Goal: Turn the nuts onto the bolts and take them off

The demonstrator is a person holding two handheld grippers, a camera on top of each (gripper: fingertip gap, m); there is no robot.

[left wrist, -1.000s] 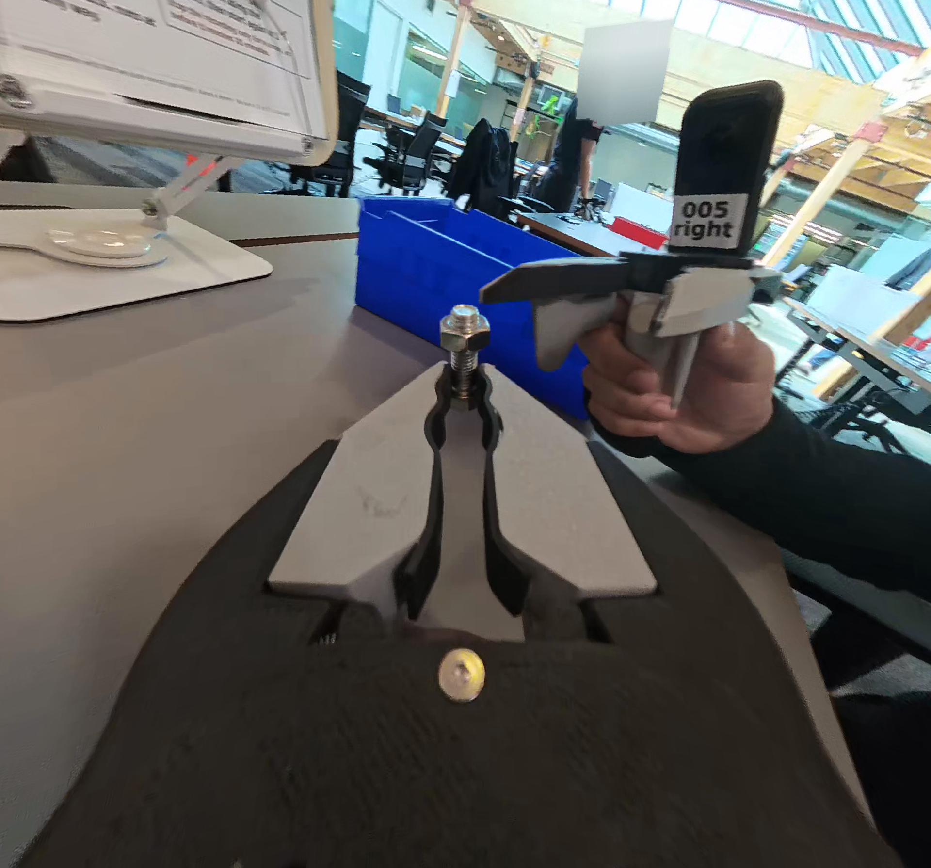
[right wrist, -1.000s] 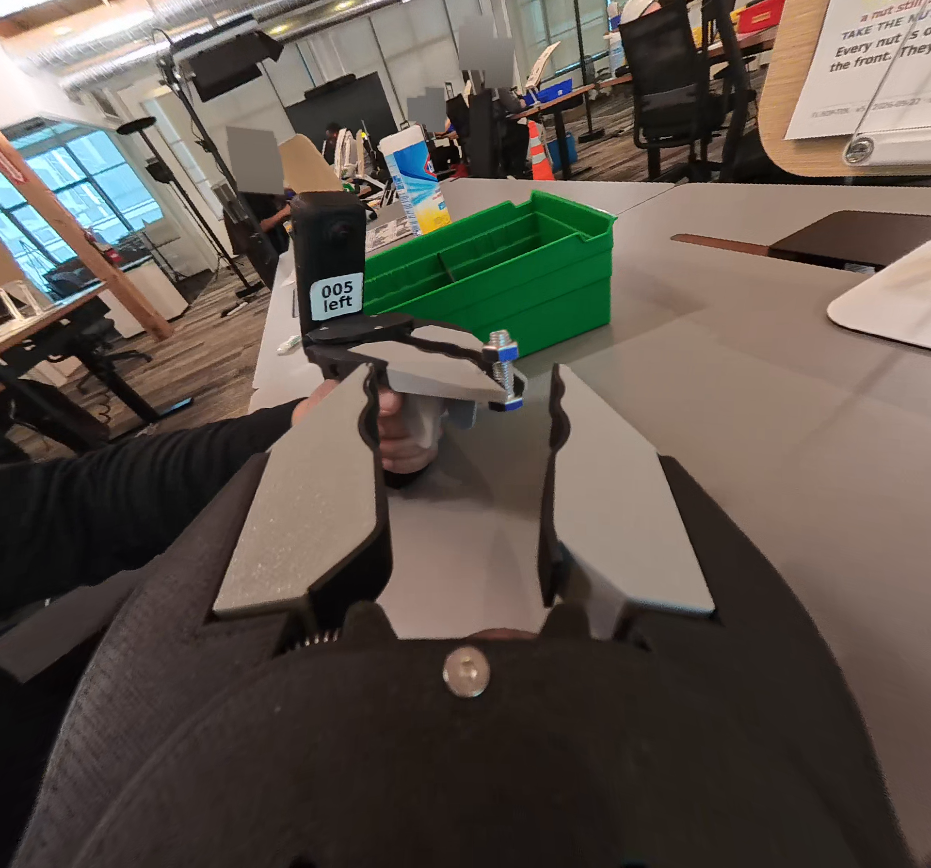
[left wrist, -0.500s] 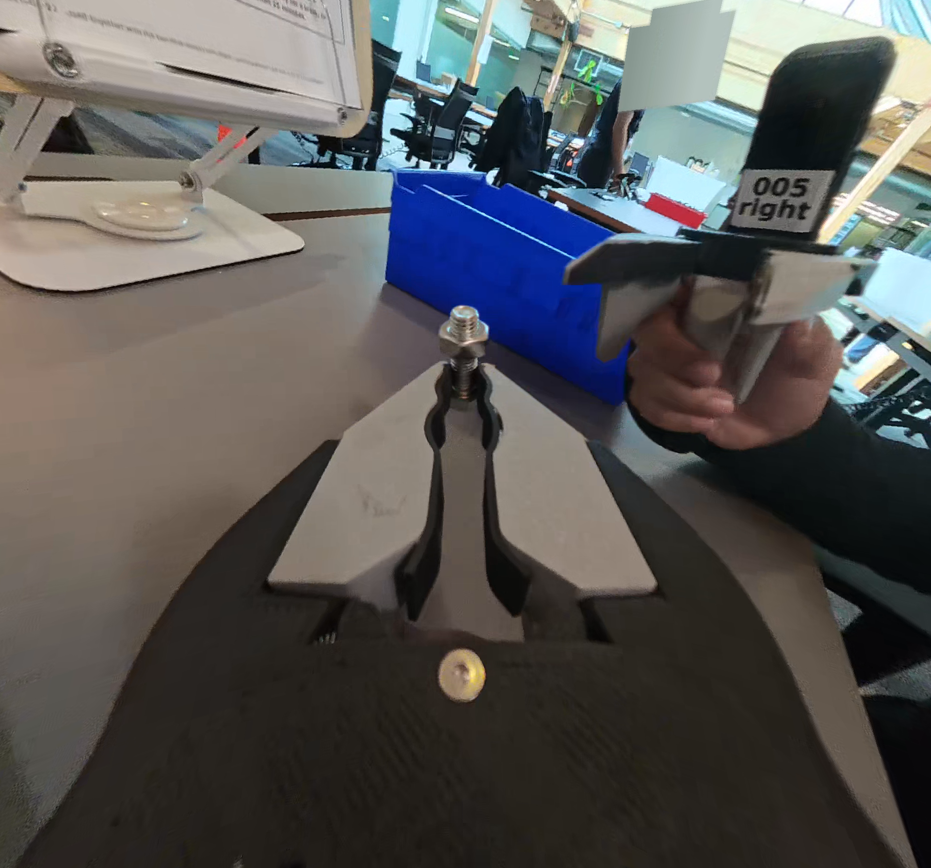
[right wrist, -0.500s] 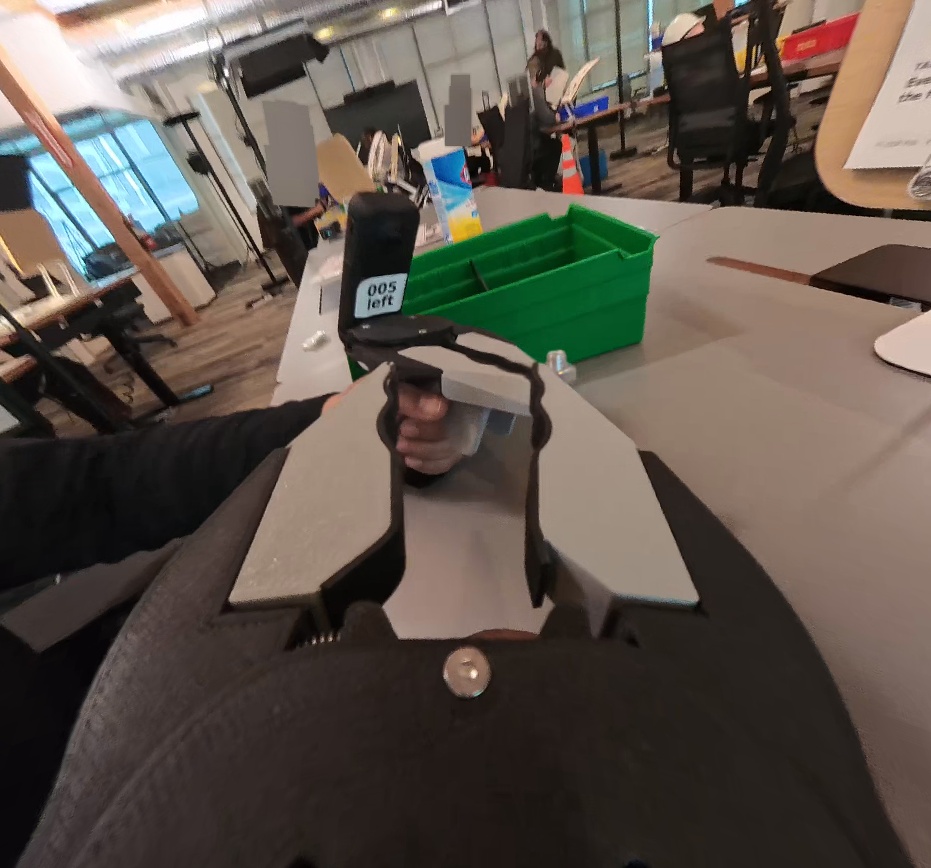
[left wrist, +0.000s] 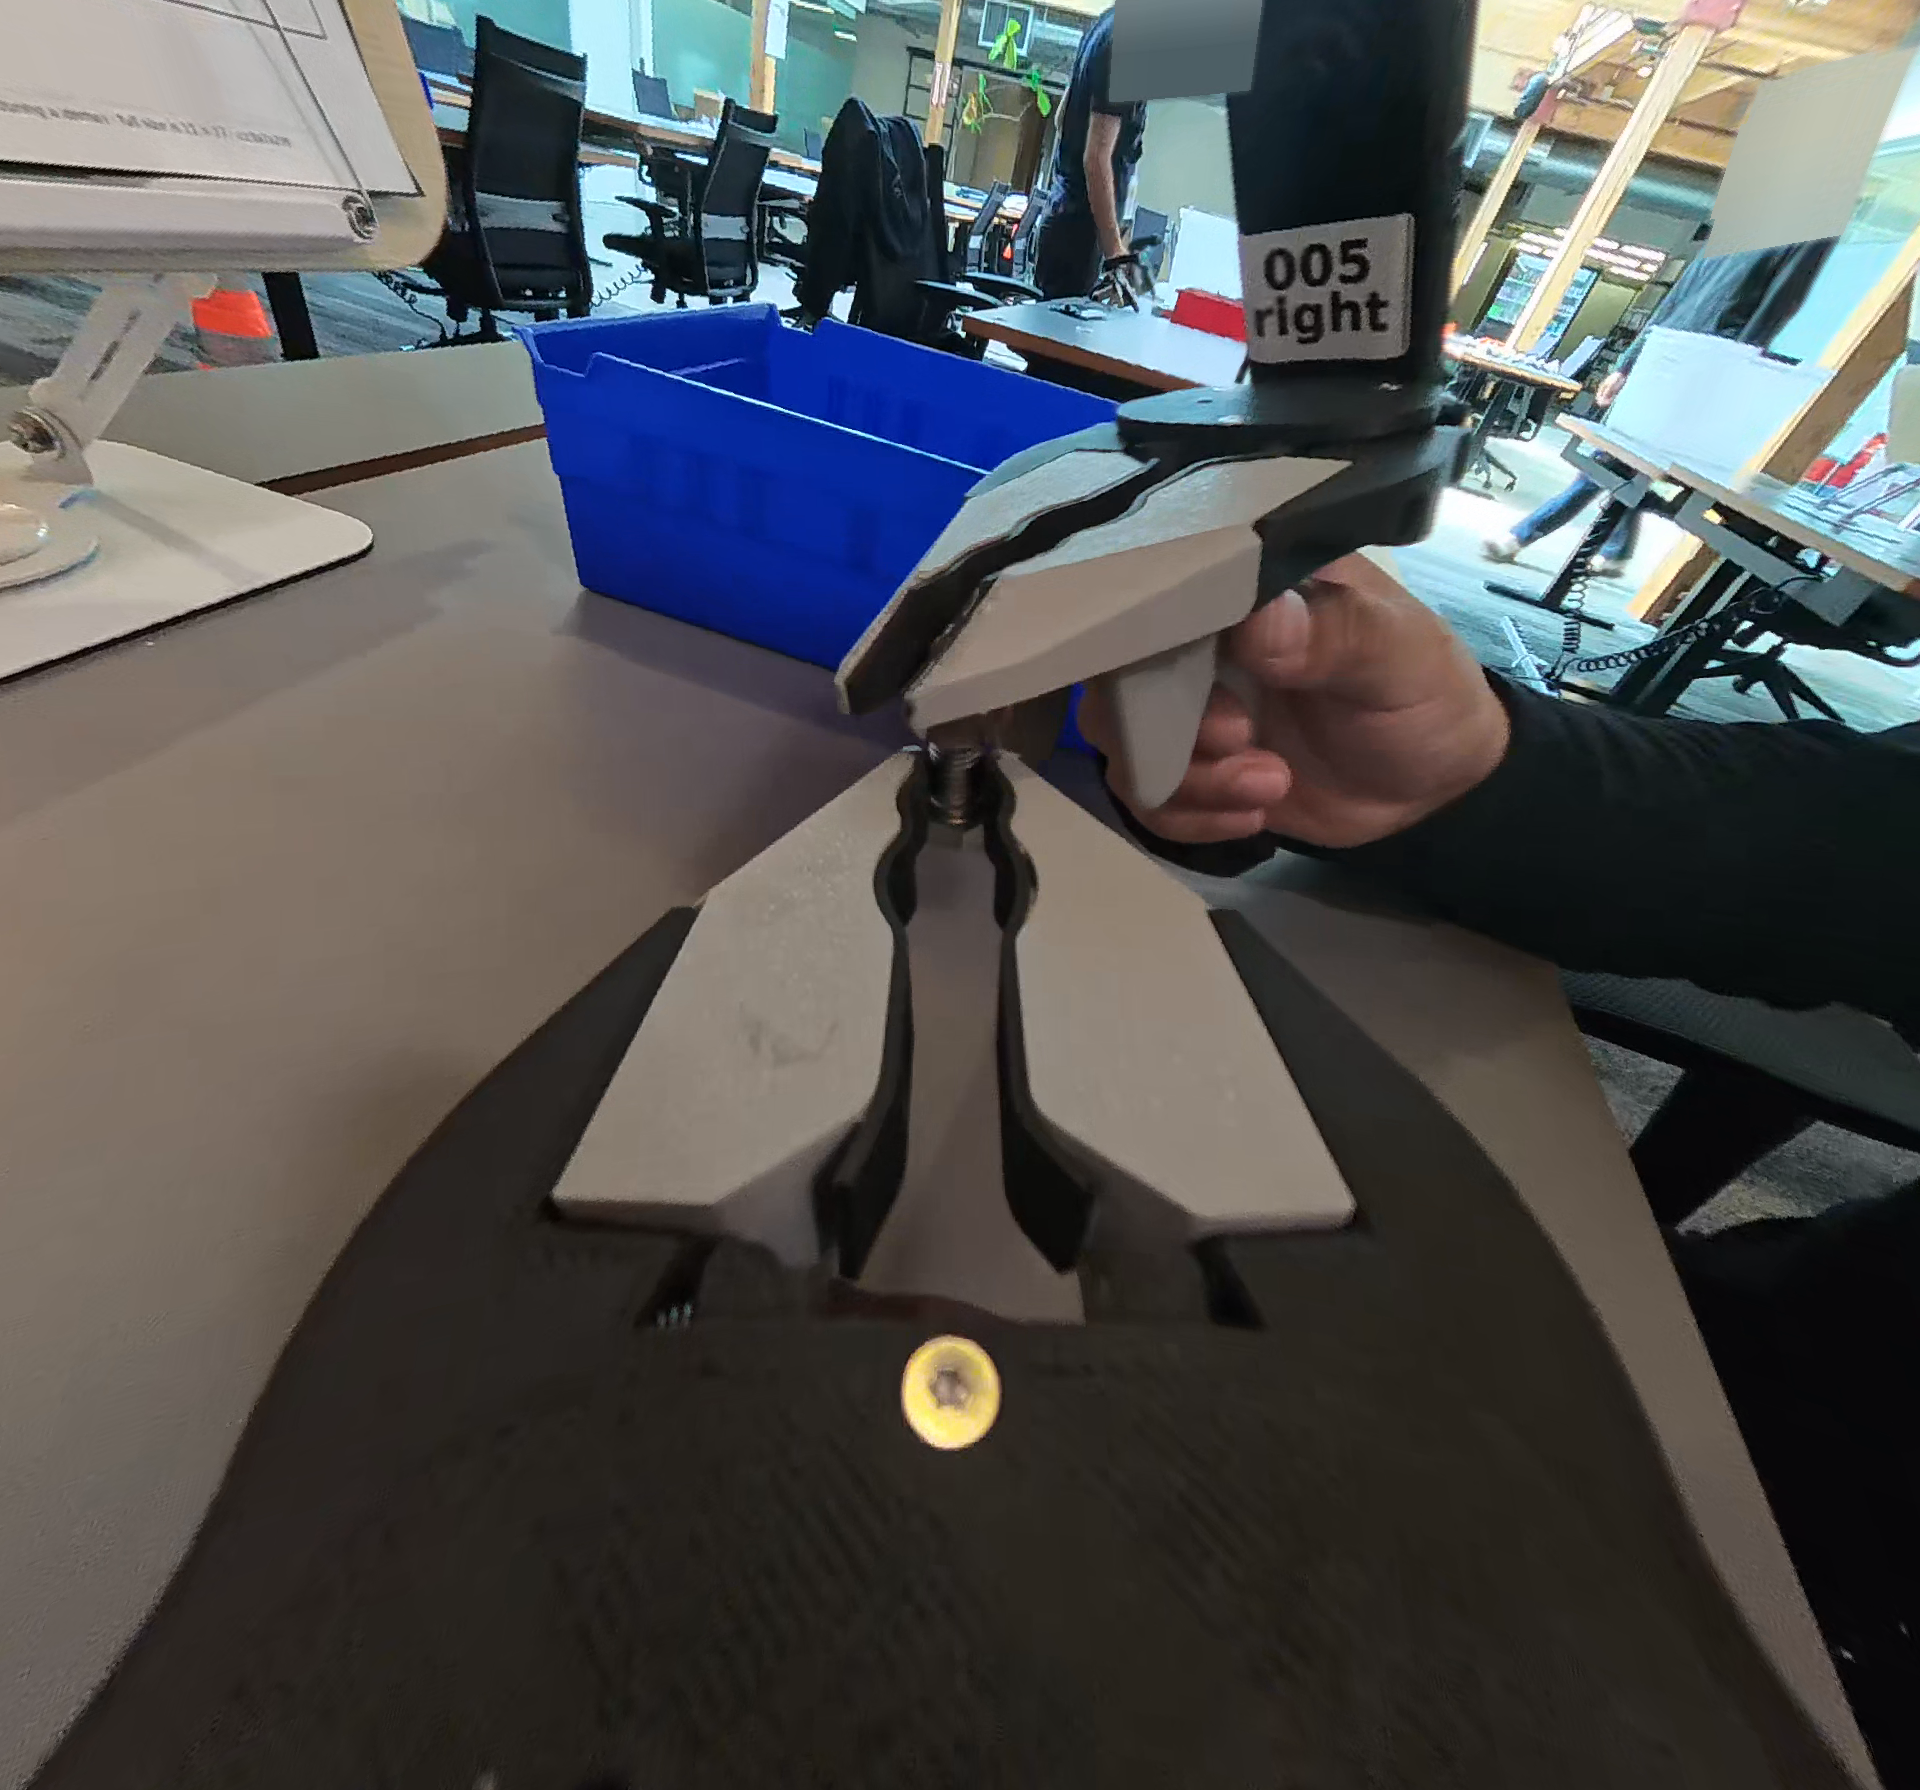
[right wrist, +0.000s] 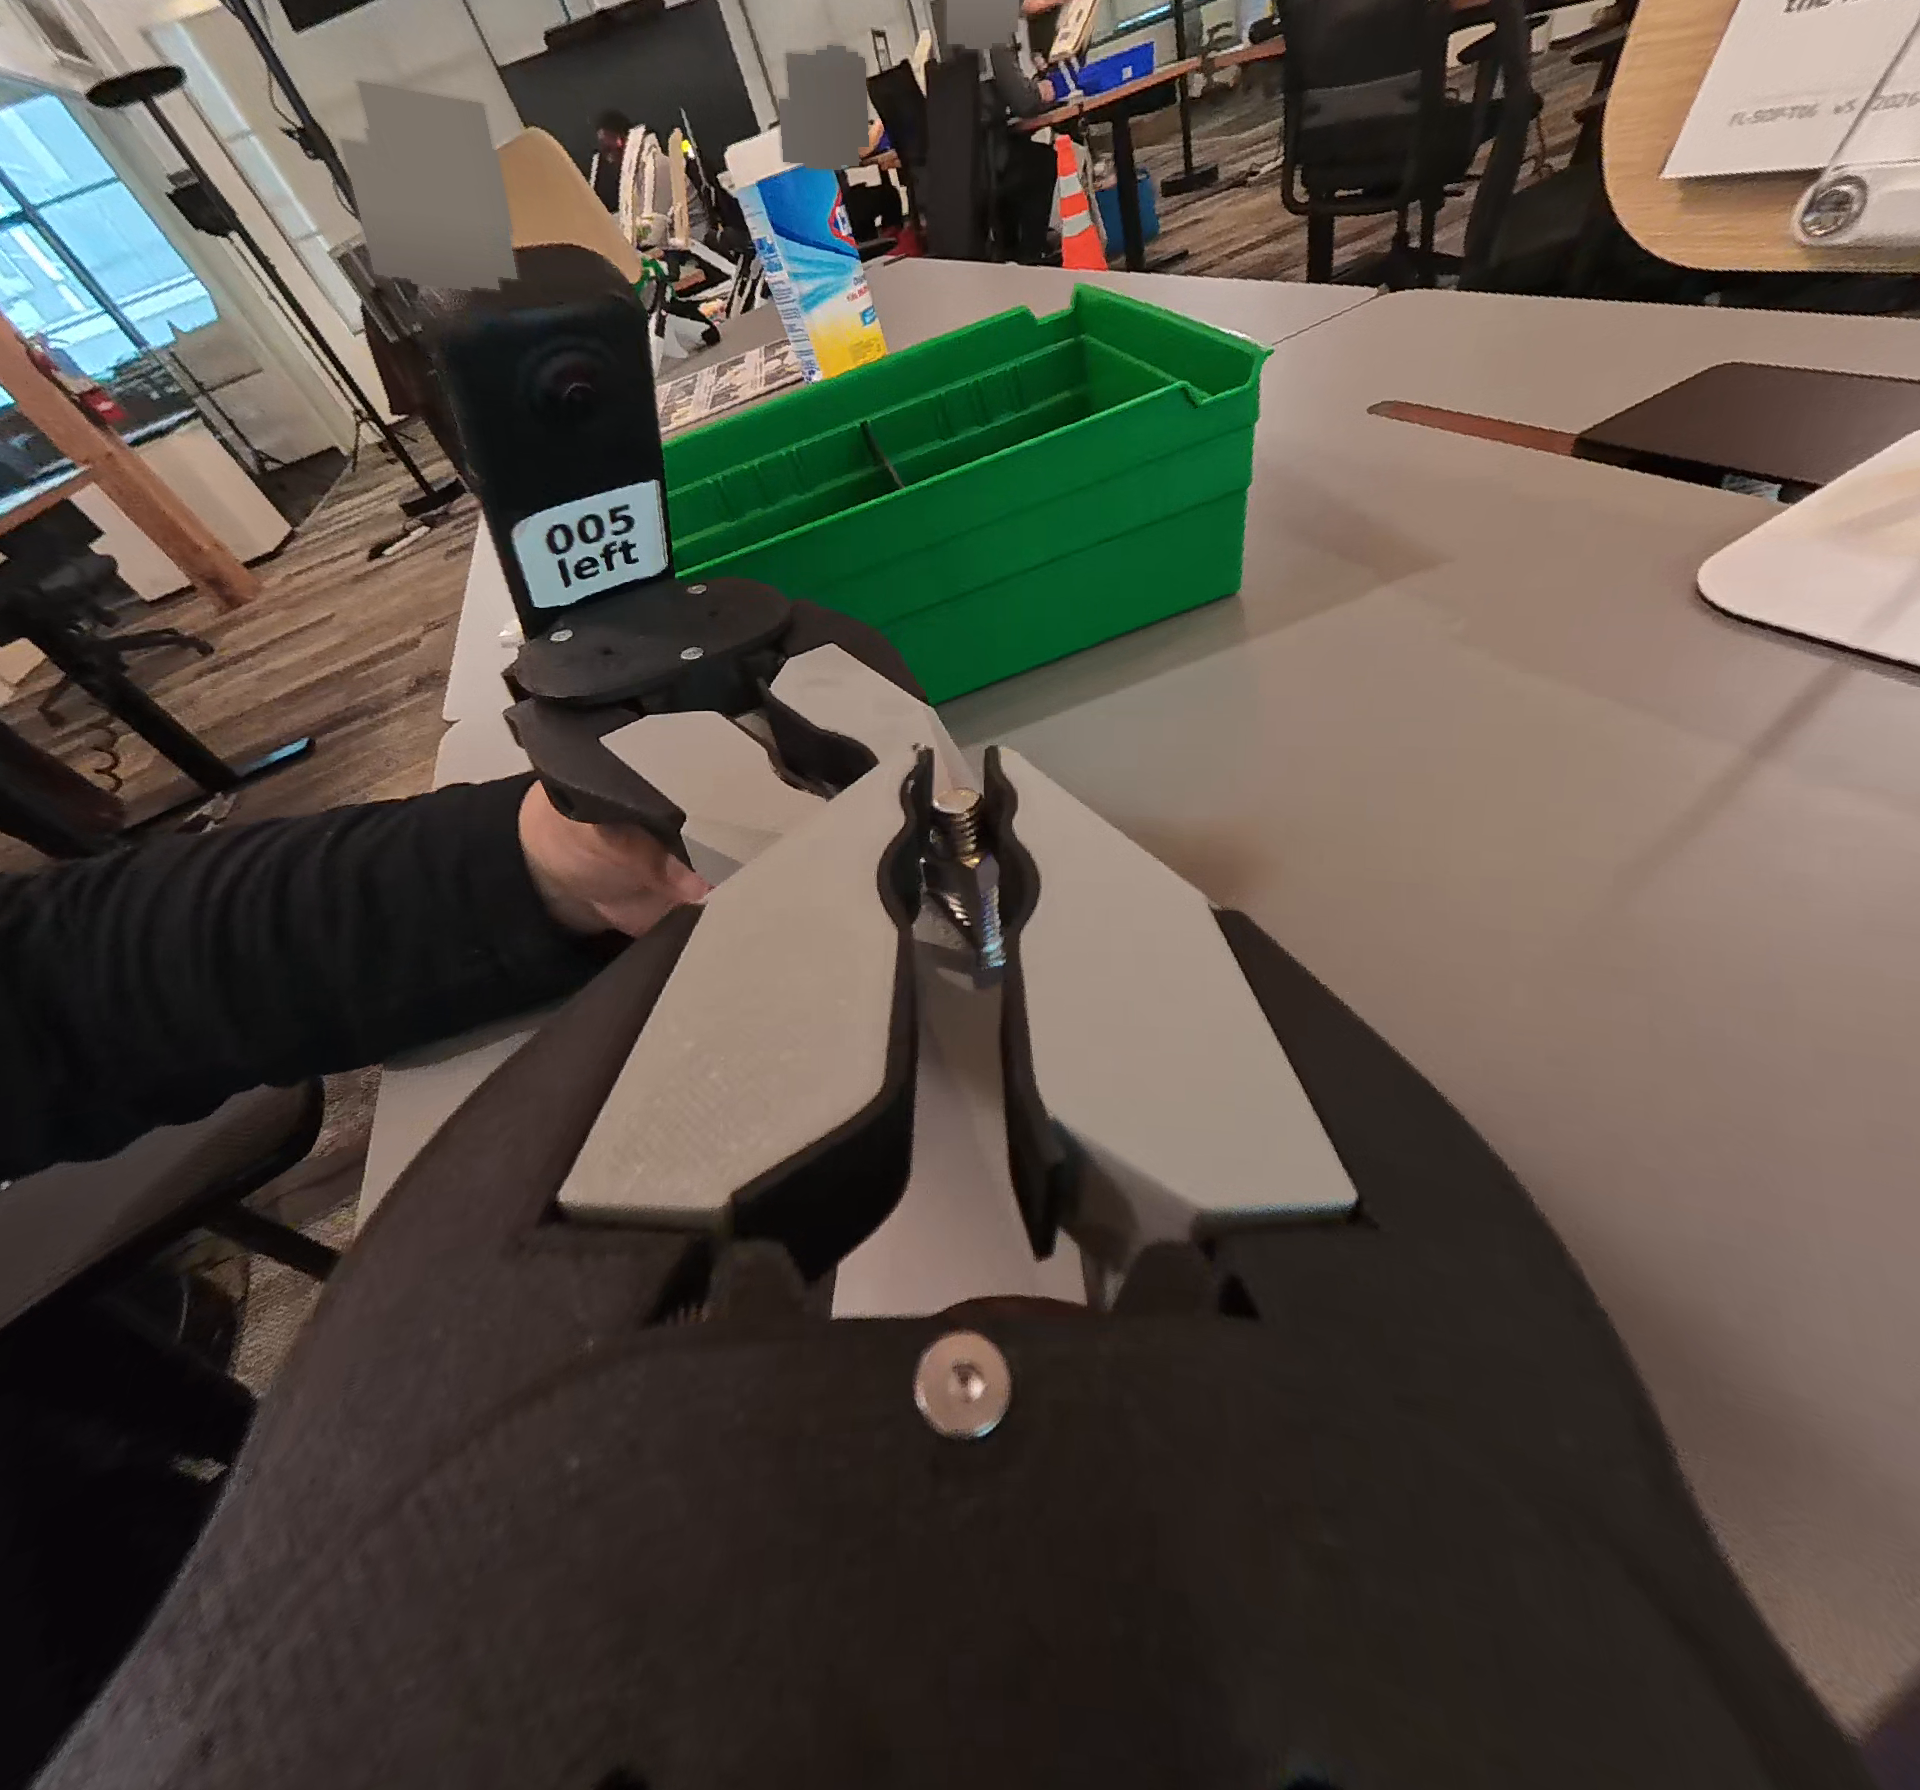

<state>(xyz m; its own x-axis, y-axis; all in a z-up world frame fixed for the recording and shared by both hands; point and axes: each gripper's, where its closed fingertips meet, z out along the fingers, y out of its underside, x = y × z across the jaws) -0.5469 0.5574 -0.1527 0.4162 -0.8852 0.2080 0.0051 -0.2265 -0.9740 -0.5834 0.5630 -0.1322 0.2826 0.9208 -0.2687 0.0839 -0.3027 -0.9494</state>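
My left gripper [left wrist: 951, 790] is shut on the threaded shank of a steel bolt [left wrist: 951, 805] and holds it upright above the grey table [left wrist: 364, 805]. My right gripper [left wrist: 914, 696] reaches over the bolt's top from the right, tilted down. In the right wrist view my right gripper [right wrist: 956, 784] is shut on the hex nut [right wrist: 961, 883], which sits in the rounded recess of the pads. The bolt's end [right wrist: 956, 815] shows between the fingertips and its shank [right wrist: 989, 951] runs on below. A left gripper finger [right wrist: 843, 670] lies just behind. In the left wrist view the nut is mostly hidden.
A blue bin [left wrist: 748, 493] stands behind the grippers in the left wrist view. A green divided bin [right wrist: 987, 535] and a wipes canister [right wrist: 810, 265] stand in the right wrist view. A white stand [left wrist: 156, 545] holding a printed sheet is at the far left. The grippers are tip to tip, or close to it.
My right gripper came in from the right with its jaws wide open and shut them on the nut at the bolt's top. My left gripper kept its hold on the bolt.
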